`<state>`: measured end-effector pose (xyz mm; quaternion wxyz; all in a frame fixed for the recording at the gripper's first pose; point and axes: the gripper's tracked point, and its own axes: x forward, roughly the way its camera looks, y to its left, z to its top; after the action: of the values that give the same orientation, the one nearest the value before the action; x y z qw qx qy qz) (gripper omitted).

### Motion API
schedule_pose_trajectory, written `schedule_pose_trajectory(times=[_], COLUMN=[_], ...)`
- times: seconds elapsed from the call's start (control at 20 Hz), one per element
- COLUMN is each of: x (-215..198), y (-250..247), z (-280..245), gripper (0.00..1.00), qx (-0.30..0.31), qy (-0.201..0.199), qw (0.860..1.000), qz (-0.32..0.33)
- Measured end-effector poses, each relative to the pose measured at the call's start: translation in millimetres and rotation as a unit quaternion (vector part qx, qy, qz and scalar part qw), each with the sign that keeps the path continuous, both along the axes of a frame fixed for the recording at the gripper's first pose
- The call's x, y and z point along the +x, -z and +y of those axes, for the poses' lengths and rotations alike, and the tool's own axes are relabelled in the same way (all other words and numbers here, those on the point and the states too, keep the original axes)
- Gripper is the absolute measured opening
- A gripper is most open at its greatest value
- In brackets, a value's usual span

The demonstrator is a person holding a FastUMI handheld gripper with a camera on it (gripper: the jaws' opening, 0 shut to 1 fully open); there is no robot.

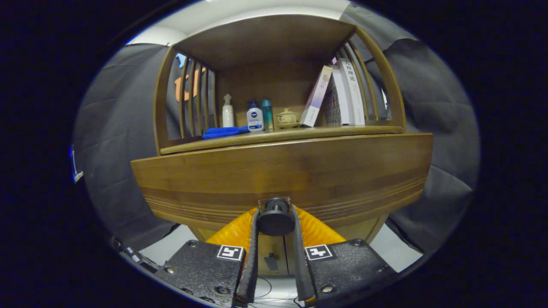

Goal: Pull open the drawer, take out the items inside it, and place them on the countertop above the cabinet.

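Black knob (275,219) pinched between fingers (252,252) | drawer (282,175) interior hidden

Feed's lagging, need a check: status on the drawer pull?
Hand-held gripper shut on drawer knob. Drawer front partly out, contents hidden. Nothing blocking.

The knob (275,217) sits between the gripper (275,222) fingers, which cover its sides, so real pressing contact cannot be told. The drawer (282,175) front hides whatever lies inside. On the countertop (274,136), the bottles (255,116) and books (338,92) are too small to read.
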<state>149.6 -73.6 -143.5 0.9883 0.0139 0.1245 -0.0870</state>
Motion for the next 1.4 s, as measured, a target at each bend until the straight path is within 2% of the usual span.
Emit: schedule_pose_trajectory(times=[0.2,0.8,1.0,1.3,1.4], x=[-29,-111,-129,-132,-137], y=[4,15,17,19,20], z=[5,27,34,37,33], gripper=[0.39,0.39,0.39,0.39,0.45], qx=[0.0,-0.004,-0.007,0.005,0.001], qy=[-0.002,-0.044,-0.055,-0.045,-0.039], qw=[1.0,0.999,0.998,0.997,0.994], qz=[0.005,0.02,0.028,0.067,0.102])
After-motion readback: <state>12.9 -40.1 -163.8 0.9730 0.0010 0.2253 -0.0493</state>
